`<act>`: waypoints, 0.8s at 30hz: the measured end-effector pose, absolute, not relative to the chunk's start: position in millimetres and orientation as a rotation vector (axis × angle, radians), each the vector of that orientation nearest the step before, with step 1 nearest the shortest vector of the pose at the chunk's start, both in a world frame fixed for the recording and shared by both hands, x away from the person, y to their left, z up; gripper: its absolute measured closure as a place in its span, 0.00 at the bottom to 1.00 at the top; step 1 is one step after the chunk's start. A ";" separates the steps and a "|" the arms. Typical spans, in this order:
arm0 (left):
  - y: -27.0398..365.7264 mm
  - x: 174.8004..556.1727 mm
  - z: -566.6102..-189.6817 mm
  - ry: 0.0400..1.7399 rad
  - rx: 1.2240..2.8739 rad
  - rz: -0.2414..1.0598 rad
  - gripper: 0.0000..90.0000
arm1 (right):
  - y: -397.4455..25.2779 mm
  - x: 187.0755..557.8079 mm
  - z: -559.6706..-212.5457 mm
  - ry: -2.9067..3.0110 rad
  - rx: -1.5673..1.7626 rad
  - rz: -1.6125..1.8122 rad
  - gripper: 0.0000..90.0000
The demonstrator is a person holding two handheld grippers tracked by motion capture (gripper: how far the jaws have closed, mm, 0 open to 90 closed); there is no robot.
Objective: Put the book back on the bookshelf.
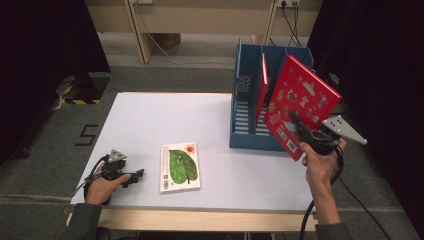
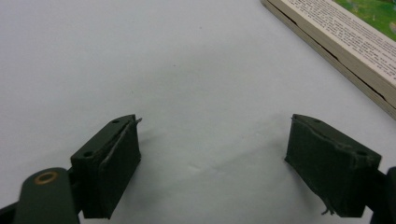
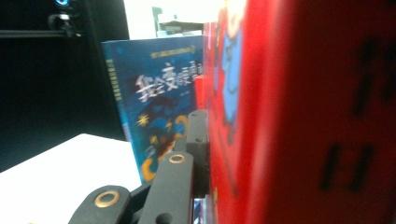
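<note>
A large red picture book [image 1: 301,104] hangs tilted in the air in front of the blue file rack [image 1: 248,107], with my right gripper [image 1: 298,125] shut on its lower edge. In the right gripper view the red book [image 3: 303,116] is close and blurred, one black finger [image 3: 197,140] pressed flat against its cover. A book with a green leaf cover [image 1: 180,166] lies flat on the white table [image 1: 150,120]. My left gripper [image 1: 136,176] rests on the table to its left, open, nothing between its fingers [image 2: 109,172]. The leaf book's edge [image 2: 345,51] shows top right.
Another red book [image 1: 263,85] stands upright in a slot of the rack. A blue book with yellow stars [image 3: 154,107] stands just behind the held book. Dark curtains flank the table, and a wooden bench stands beyond it.
</note>
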State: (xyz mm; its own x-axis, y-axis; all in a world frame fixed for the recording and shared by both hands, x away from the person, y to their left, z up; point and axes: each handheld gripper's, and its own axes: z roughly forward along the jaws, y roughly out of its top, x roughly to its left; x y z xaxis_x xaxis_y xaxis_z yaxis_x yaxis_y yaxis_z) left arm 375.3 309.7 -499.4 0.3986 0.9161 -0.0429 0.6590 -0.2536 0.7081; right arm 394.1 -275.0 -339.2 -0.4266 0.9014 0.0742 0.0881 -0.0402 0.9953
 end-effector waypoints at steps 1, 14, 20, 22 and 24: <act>309.8 375.4 -499.3 1.340 2.007 0.507 0.18 | -273.9 400.1 -338.6 1.553 1.072 1.529 0.88; 309.5 375.5 -499.8 1.339 2.003 0.511 0.18 | -252.7 473.1 -342.6 1.493 1.207 1.441 0.88; 309.5 375.4 -499.8 1.339 2.002 0.512 0.18 | -245.9 498.1 -347.1 1.456 1.263 1.432 0.88; 309.3 375.5 -499.7 1.340 2.003 0.513 0.18 | -243.3 504.6 -349.7 1.454 1.266 1.415 0.88; 309.4 375.4 -499.9 1.340 2.002 0.513 0.18 | -240.8 509.4 -351.8 1.458 1.280 1.401 0.88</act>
State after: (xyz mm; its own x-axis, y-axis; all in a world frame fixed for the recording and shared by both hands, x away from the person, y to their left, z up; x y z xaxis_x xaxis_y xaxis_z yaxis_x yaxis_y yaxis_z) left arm 375.4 309.4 -499.9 0.3968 0.9170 -0.0408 0.6555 -0.2520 0.7119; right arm 509.4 -240.8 -351.8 -0.2367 0.9631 0.1278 0.1661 -0.0895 0.9820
